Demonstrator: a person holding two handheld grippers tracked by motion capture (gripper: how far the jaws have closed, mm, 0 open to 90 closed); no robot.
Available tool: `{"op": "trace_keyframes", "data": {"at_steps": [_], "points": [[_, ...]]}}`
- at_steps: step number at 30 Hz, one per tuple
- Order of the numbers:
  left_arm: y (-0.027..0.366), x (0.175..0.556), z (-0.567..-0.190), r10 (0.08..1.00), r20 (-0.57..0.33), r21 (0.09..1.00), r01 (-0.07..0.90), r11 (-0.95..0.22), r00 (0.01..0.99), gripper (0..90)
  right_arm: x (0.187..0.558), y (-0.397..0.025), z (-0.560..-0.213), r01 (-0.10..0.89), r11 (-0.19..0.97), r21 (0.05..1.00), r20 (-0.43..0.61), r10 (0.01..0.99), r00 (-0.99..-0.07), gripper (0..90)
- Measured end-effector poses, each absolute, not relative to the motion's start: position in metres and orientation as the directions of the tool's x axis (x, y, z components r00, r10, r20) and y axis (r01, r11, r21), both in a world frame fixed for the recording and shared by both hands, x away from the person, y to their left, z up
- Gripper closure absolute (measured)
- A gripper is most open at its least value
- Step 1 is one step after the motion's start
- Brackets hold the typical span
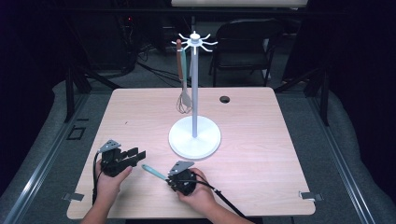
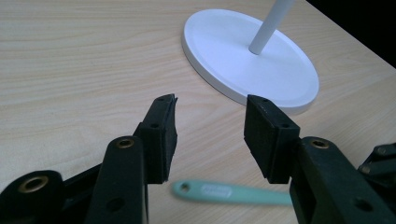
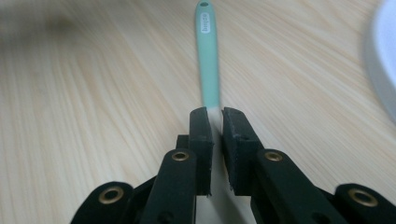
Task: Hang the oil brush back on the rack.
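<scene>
Near the front edge of the surface [image 1: 261,140], left of centre, both tools sat with bare wood open toward the right and far edges. Between them lay a teal utensil handle [image 1: 154,172], its holed end pointing toward the left tool [image 1: 137,154], whose jaws stood wide apart just above it. Clamped on the handle's other end was the right tool [image 3: 215,114]. Mid-surface stood a white stand [image 1: 194,135]. From above, a whisk [image 1: 184,100] hung from the stand's top hooks; the left gripper view caught only its base and pole.
</scene>
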State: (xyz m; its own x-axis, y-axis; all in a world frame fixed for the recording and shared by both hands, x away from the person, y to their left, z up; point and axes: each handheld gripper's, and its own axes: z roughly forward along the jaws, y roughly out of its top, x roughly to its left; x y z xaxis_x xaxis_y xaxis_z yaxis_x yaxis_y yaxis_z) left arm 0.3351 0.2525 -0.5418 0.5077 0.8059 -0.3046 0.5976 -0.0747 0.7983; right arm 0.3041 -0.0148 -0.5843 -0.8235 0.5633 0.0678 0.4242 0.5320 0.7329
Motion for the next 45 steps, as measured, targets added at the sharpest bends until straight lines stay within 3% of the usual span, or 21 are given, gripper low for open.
{"op": "trace_keyframes", "data": {"at_steps": [15,21,26,45], "points": [[0.23,0.331,-0.544,0.772,-0.316,0.79,0.604,-0.108,0.551,53.8,0.28,-0.112,-0.579,0.539,0.491,0.684,0.161,0.619,-0.769,82.9],[0.217,0.329,-0.549,0.754,-0.316,0.776,0.614,-0.145,0.576,53.8,0.276,-0.117,-0.578,0.563,0.488,0.667,0.181,0.626,-0.758,82.6],[0.209,0.329,-0.554,0.749,-0.314,0.766,0.622,-0.163,0.583,53.8,0.277,-0.117,-0.578,0.581,0.466,0.667,0.214,0.627,-0.749,76.6],[0.191,0.327,-0.563,0.709,-0.329,0.754,0.625,-0.201,0.624,51.5,0.28,-0.094,-0.58,0.485,0.524,0.7,0.083,0.615,-0.784,82.3]]}}
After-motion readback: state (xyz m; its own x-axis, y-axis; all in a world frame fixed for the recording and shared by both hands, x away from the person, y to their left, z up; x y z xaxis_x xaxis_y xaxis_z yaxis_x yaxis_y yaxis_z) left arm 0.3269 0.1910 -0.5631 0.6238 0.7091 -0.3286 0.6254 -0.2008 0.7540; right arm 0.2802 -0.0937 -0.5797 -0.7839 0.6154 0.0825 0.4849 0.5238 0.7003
